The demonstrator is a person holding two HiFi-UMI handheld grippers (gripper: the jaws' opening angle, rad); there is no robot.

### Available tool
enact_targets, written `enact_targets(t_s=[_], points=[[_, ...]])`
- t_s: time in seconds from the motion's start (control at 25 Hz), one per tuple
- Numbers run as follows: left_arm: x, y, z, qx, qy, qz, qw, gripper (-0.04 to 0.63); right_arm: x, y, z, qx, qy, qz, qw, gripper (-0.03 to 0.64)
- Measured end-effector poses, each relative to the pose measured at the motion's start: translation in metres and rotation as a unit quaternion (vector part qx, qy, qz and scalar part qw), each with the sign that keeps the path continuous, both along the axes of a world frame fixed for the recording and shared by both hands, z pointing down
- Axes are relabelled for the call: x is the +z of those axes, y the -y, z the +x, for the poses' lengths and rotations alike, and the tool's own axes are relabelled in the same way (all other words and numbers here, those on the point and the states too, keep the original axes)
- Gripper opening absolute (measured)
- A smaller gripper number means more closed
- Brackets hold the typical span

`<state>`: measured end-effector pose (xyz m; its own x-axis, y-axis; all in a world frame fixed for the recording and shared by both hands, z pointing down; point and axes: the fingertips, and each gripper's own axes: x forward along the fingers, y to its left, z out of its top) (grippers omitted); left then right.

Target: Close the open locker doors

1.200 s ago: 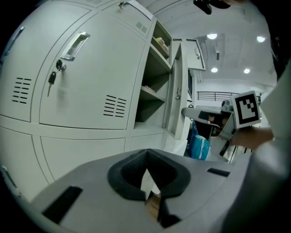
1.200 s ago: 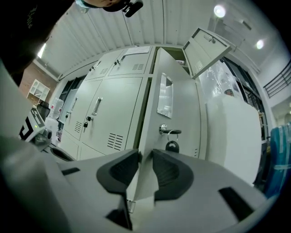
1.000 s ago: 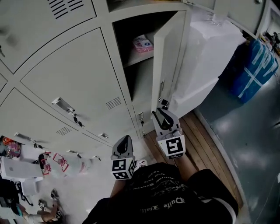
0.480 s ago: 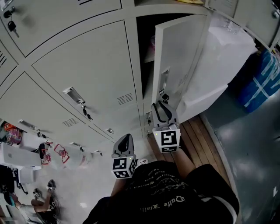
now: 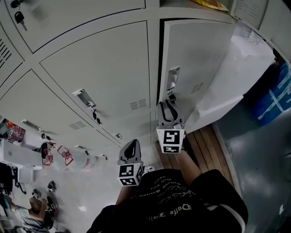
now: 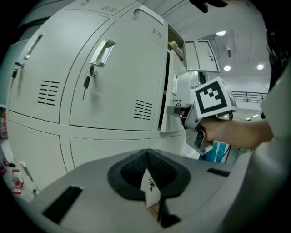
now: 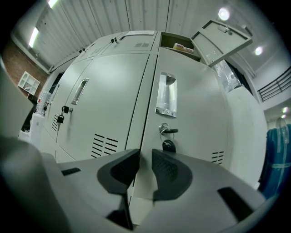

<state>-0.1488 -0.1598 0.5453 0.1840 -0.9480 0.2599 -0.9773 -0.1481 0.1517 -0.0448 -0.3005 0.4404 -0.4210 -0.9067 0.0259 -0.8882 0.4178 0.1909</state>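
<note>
Door (image 5: 200, 59) stands almost flush in its frame, long axis upright, with a dark slit left along its free left edge. Right gripper (image 5: 169, 107) points straight at that edge, just below the key (image 7: 169, 132). Its jaws are slightly apart, have just been closing, and hold nothing. Left gripper (image 5: 131, 146), jaws together on a white slip (image 6: 149, 186), hangs farther back.

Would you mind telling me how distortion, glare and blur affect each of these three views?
Head view: dim, mostly sharp, locker door lines bowed. Left gripper view: strong fisheye, black corners, ceiling light glaring. Right gripper view: same fisheye, lamp blown out, handle reflective.
</note>
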Motion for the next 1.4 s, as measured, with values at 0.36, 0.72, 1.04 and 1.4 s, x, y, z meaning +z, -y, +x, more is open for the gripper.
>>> enact_targets(t_s=[0.36, 0.72, 1.04, 1.4], points=[[0.000, 0.009, -0.015, -0.027, -0.005, -0.002, 0.9996, 0.008, -0.001, 0.022, -0.011, 0.008, 0.018, 0.000, 1.000, 0.083], [0.009, 0.016, -0.019, -0.025, -0.006, -0.014, 0.9996, 0.008, -0.001, 0.029, -0.014, -0.010, 0.033, -0.009, 0.999, 0.083], [0.006, 0.029, -0.003, 0.005, -0.014, -0.010, 0.9998, 0.008, 0.005, 0.016, -0.023, -0.083, 0.039, -0.057, 0.994, 0.147], [-0.001, 0.043, 0.030, 0.061, -0.012, -0.007, 0.9980, 0.008, -0.008, -0.020, 0.005, -0.107, 0.052, -0.067, 0.991, 0.158]])
